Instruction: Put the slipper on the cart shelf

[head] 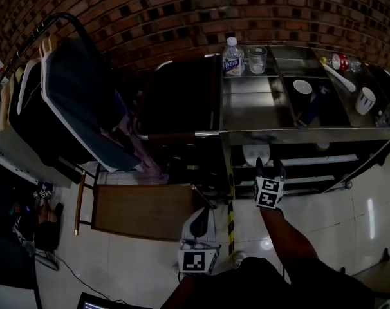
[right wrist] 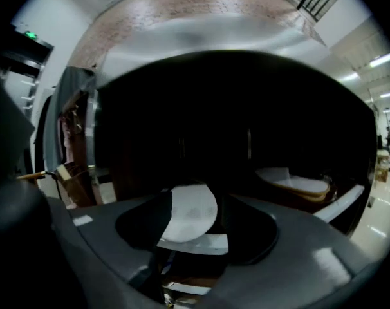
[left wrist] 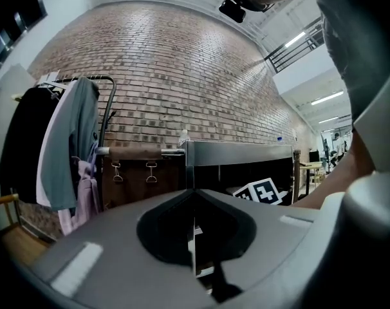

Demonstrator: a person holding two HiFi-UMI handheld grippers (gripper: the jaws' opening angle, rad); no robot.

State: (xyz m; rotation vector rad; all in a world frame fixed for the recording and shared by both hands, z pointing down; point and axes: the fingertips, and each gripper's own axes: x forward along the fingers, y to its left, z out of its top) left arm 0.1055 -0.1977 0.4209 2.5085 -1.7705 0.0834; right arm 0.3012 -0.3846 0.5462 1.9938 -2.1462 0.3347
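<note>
A white slipper (right wrist: 190, 210) lies sole-up on the dark lower shelf (head: 324, 161) of the steel cart (head: 253, 111). It sits between the fingers of my right gripper (right wrist: 192, 223), which stands open with the pads off it. In the head view the right gripper (head: 269, 165) reaches in under the cart's top, just below the slipper (head: 255, 153). A second slipper (right wrist: 297, 184) rests further right on the same shelf. My left gripper (head: 199, 227) hangs low over the floor, left of the cart. Its jaws (left wrist: 194, 237) are together and hold nothing.
On the cart's top stand a water bottle (head: 232, 56), a glass (head: 257, 60) and two mugs (head: 302, 89) (head: 365, 99). A clothes rack with jackets (head: 73, 102) stands at the left, a wooden board (head: 143, 211) lies on the floor, and yellow-black tape (head: 230, 221) marks the tiles.
</note>
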